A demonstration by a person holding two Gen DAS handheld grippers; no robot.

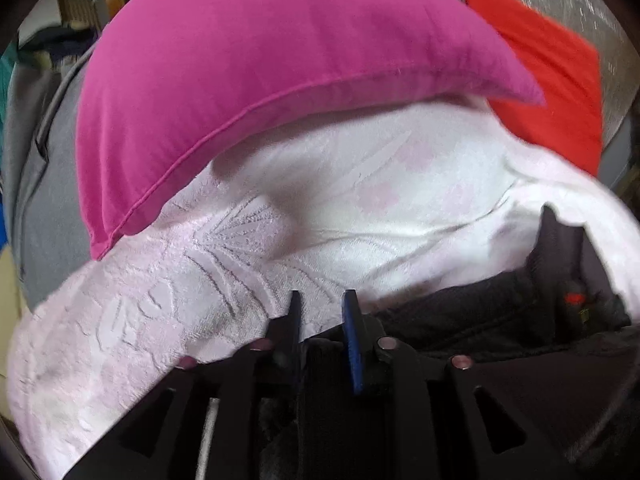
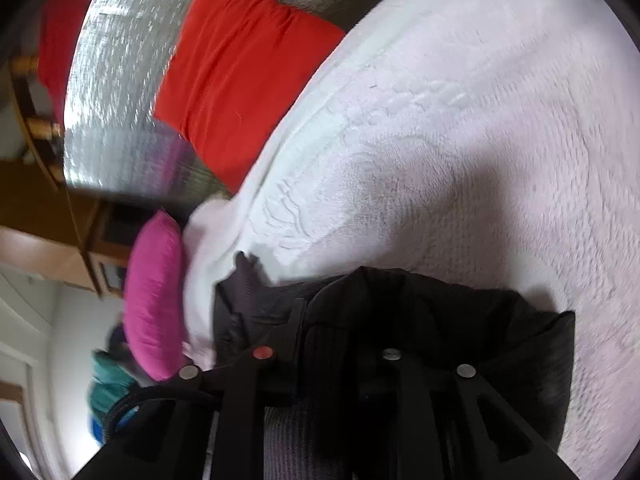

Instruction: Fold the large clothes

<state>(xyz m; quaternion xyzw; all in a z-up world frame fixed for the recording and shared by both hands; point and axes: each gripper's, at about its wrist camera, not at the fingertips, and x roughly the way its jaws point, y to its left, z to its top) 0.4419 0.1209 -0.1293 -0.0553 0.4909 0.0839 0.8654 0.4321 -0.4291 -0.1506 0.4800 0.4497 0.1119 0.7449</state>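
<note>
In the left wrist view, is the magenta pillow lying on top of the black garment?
No. The magenta pillow rests on the pale pink blanket, well apart from the black garment near the camera.
</note>
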